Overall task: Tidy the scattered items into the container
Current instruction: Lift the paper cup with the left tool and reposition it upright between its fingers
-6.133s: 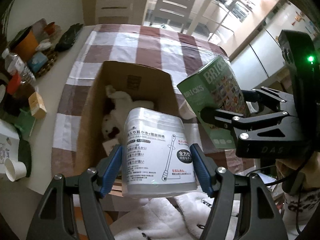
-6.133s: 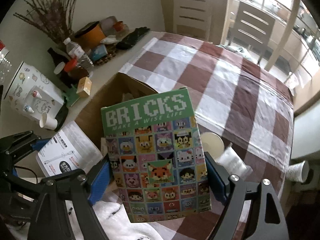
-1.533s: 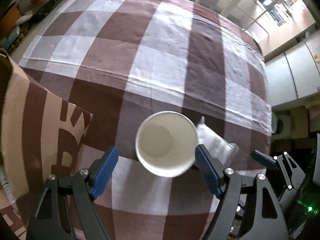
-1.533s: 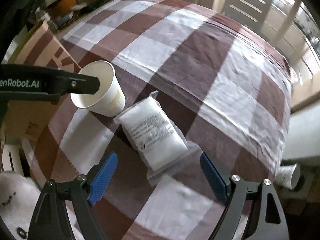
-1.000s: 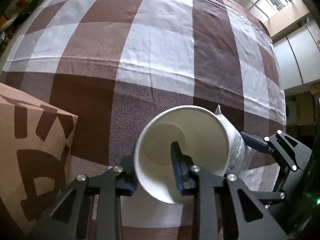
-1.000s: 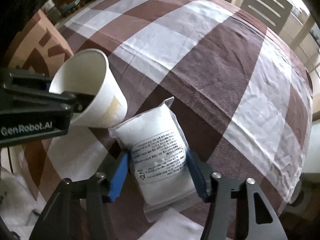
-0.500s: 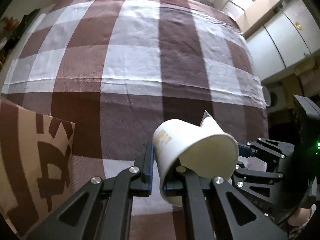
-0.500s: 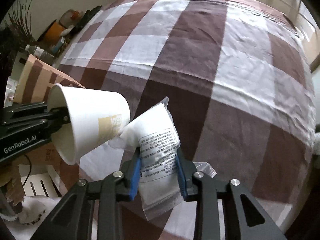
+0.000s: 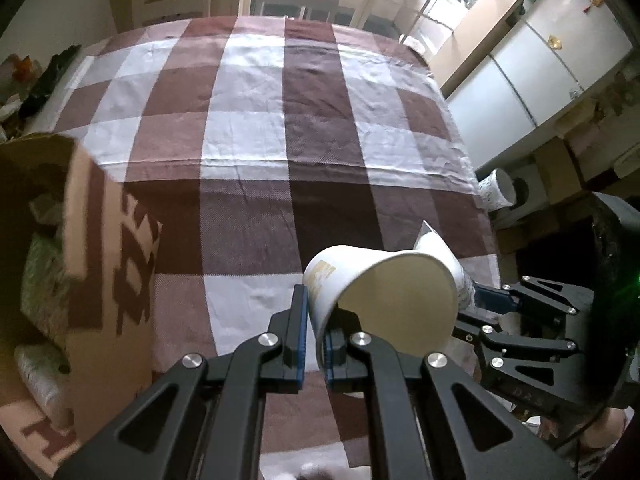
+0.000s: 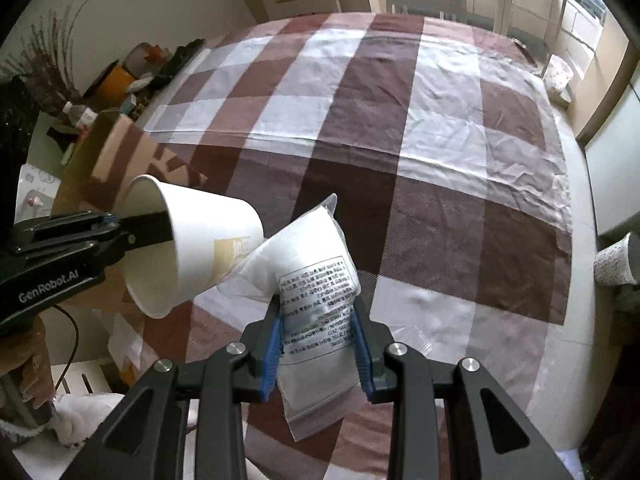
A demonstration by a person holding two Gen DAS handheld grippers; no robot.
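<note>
Holding two items above the checked surface (image 9: 256, 136): our left tool (image 9: 314, 334) is clamped on the rim wall of one white paper cup (image 9: 384, 296), tilted sideways; our right tool (image 10: 318, 342) is clamped on one white printed pouch (image 10: 316, 280), touching the cup's base. One cardboard box (image 9: 116, 280) stands left, open. One patterned cup (image 10: 616, 260) lies beyond the surface's edge.

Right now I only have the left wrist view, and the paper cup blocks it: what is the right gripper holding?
Observer: The right gripper is shut on a white plastic pouch with a printed label.
Operator: Where does it grip?
Observer: Across the middle; the clear bottom end hangs free below the pads.
Operator: Does it touch my cup?
Observer: Its upper corner seems to lie against the paper cup near the base.
</note>
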